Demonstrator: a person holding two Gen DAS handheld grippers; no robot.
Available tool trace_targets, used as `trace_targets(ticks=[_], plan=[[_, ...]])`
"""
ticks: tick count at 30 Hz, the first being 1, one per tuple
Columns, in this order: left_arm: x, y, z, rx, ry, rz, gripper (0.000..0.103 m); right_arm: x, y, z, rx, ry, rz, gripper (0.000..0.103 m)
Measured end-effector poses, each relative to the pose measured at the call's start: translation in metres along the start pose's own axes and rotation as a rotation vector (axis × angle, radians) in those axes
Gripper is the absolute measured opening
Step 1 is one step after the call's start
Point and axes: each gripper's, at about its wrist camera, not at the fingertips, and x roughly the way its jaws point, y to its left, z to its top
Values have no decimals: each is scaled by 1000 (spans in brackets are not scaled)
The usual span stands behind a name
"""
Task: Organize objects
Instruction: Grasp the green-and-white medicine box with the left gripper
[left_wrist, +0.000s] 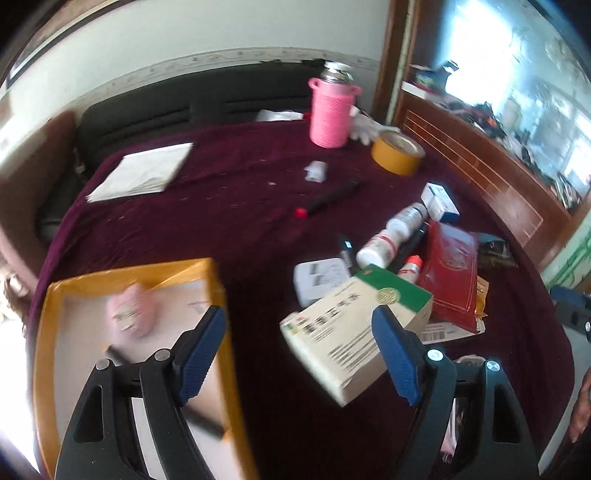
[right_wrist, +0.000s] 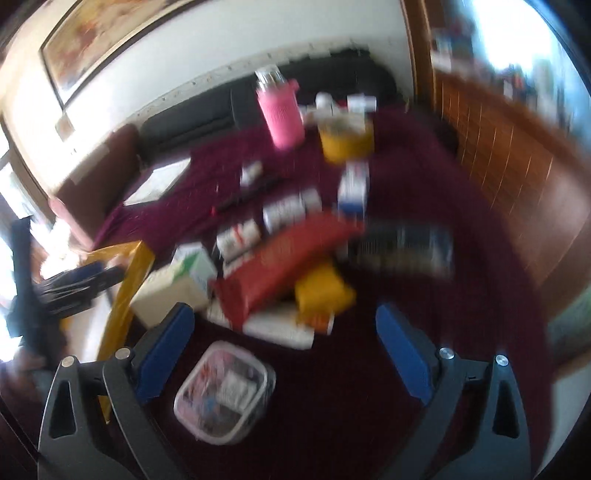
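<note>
A yellow-rimmed cardboard tray (left_wrist: 218, 291) lies at the near left of the maroon table, with a pink object (left_wrist: 130, 314) and a dark pen in it. My left gripper (left_wrist: 299, 332) is open and empty, its right finger over a green-and-white medicine box (left_wrist: 343, 325). Beyond it lie white bottles (left_wrist: 391, 236), a red pouch (left_wrist: 450, 269) and a black marker (left_wrist: 328, 199). My right gripper (right_wrist: 284, 328) is open and empty above a clear plastic box (right_wrist: 225, 391). The red pouch (right_wrist: 288, 258) and medicine box (right_wrist: 173, 284) show blurred ahead of it.
A pink thermos (left_wrist: 330, 110), a roll of yellow tape (left_wrist: 397, 153) and a stack of white paper (left_wrist: 142, 171) sit at the far side. A dark sofa (left_wrist: 184, 103) lies behind the table. A wooden cabinet (left_wrist: 480, 173) stands at the right.
</note>
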Motion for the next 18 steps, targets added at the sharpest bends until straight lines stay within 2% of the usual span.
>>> trace_targets(ticks=[4,5,7,8,13,15,16,18], plan=[[37,-1,23,-84,50,12,76,0,-30,-19,93,18,50,99],[46,0,25,-108,65,-10,76,0,-34,-23,106,18,54,99],[58,-7,18,-92,129,-92,76,-1,-41,-28,118,19,77,99],[61,-15,12,-59,158,-144,76,-1,-42,-29,118,21,86,99],[35,-52,-10,127,175,-253,76,-1,-45,-30,111,12,102,99],[24,-68,-17,231,150,-218,77,1,-44,-31,107,12,116,99],[17,-79,-23,313,121,-173,77,2,-44,-33,102,14,120,99],[11,-87,-25,393,69,-139,77,4,-42,-36,97,22,124,99]])
